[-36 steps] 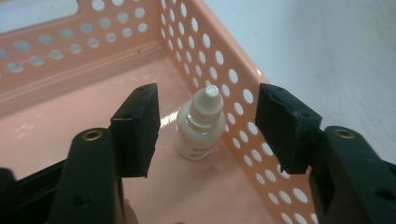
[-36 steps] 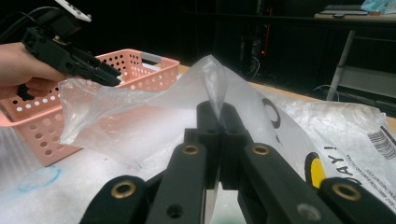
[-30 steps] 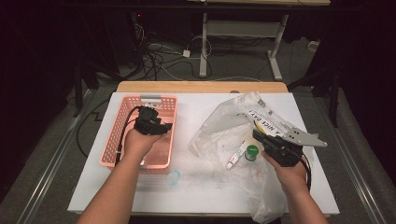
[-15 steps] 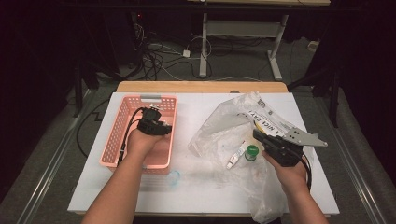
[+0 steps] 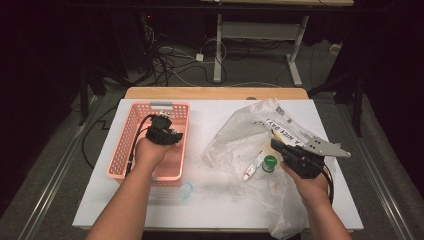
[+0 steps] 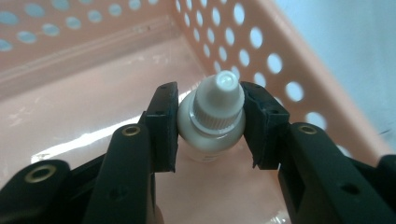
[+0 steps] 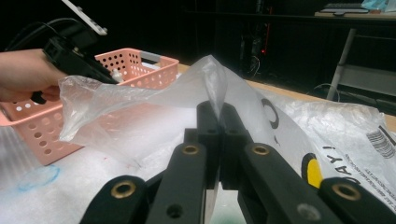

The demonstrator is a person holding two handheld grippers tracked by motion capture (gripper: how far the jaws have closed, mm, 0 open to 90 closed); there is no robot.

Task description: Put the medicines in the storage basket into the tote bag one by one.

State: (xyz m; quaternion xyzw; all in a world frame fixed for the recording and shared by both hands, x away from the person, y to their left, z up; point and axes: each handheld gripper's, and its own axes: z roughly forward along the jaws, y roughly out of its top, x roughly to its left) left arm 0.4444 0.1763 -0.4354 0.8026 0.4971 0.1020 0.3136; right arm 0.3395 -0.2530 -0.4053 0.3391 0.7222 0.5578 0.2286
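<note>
Gripping a small white-capped dropper bottle [image 6: 212,122], the left tool [image 5: 161,125] sits low inside the pink basket [image 5: 131,120]. Its jaws have just been closing, the bottle stands between them, and both pads look to bear on its sides. The bottle is upright on the basket floor, near the perforated wall.

The right tool [image 7: 218,121] is clenched on a fold of the clear plastic bag [image 7: 140,102], pinching the film up into a peak.

Risks, as judged from here:
- The bottle is round and smooth and the pads catch it high, near the shoulder and cap. A skewed squeeze could pop it out sideways or tip it against the basket wall.
- If the left hand lifts carelessly, a jaw may snag the rim and drag the light basket.
- The thin film may slide out of the right tool's pinch. A pull could also roll out the green-capped jar [image 5: 270,162] and the white tube [image 5: 251,167] lying on the bag.

Surface: white tabletop [image 5: 210,210] with a wooden strip along the far edge [image 5: 215,93] and a blue ring mark [image 7: 39,177] near the basket.

Room: dark, grey floor, tangled cables [image 5: 170,60] and a desk frame [image 5: 218,50] behind
</note>
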